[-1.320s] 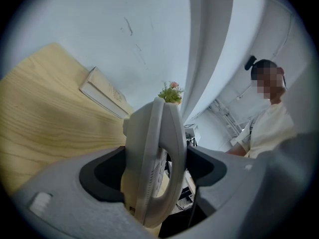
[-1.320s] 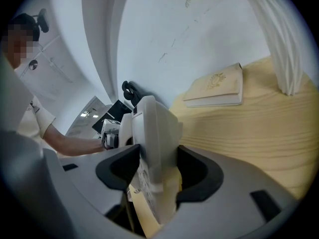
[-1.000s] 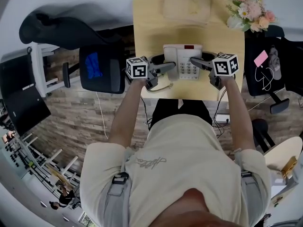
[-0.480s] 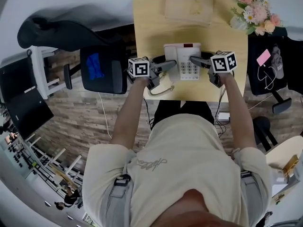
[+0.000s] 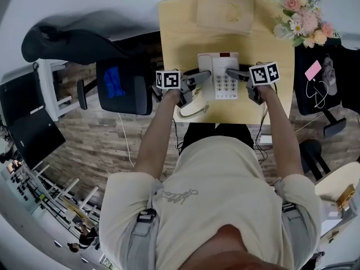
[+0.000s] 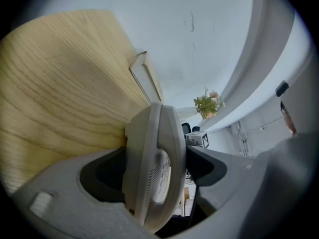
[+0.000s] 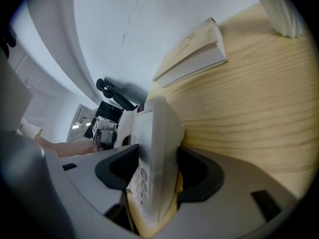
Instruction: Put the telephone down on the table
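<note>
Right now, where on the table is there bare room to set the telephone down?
Bare wood lies along the left side of the table, from the book to the left gripper, and on the right between the flowers and the right gripper. The middle is crowded: telephone, both grippers, and a cord at the near edge.

Head view: both side edges of the phone (image 5: pixel 224 75) are covered by the jaws of the left gripper (image 5: pixel 195 79) and right gripper (image 5: pixel 233 73). Print on the keys (image 5: pixel 226 84) and the red display (image 5: pixel 225 55) is too small to read. Phone underside is hidden in every view, so contact with the worktop (image 5: pixel 180 35) cannot be told. Cord (image 5: pixel 190 107) passes under the left gripper; its end is hidden. Cover print on the book (image 5: pixel 225 11) is too small to read. Left gripper view: phone edge-on, lower end hidden behind the gripper body. Right gripper view: white object (image 7: pixel 284 11) cut off at the top edge, not identifiable.
</note>
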The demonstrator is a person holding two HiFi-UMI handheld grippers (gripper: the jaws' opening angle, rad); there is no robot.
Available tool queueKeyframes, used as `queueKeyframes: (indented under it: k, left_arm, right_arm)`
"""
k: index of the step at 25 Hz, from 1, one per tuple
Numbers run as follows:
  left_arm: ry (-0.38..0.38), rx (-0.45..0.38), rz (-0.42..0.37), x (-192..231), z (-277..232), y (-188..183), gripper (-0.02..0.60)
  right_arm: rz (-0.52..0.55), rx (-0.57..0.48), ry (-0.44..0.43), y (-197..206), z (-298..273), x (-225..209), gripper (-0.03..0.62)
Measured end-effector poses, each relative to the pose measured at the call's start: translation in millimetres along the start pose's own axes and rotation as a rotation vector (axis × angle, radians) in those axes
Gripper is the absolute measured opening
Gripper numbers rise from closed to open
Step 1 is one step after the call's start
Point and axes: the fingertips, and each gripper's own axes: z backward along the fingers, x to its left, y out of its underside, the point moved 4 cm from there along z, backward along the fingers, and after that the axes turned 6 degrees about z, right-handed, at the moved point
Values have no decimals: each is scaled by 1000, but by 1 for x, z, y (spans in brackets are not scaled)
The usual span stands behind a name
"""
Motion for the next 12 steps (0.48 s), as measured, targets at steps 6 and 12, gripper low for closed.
queueKeyframes:
  k: [6, 12]
  left_arm:
    - [13, 20, 9, 1, -1, -1, 379]
    - [-12, -26, -40, -2, 10, 1, 379]
  right_arm:
    - [9, 15, 12, -3, 2, 0, 232]
    - [-3, -89, 85, -10, 27, 0, 230]
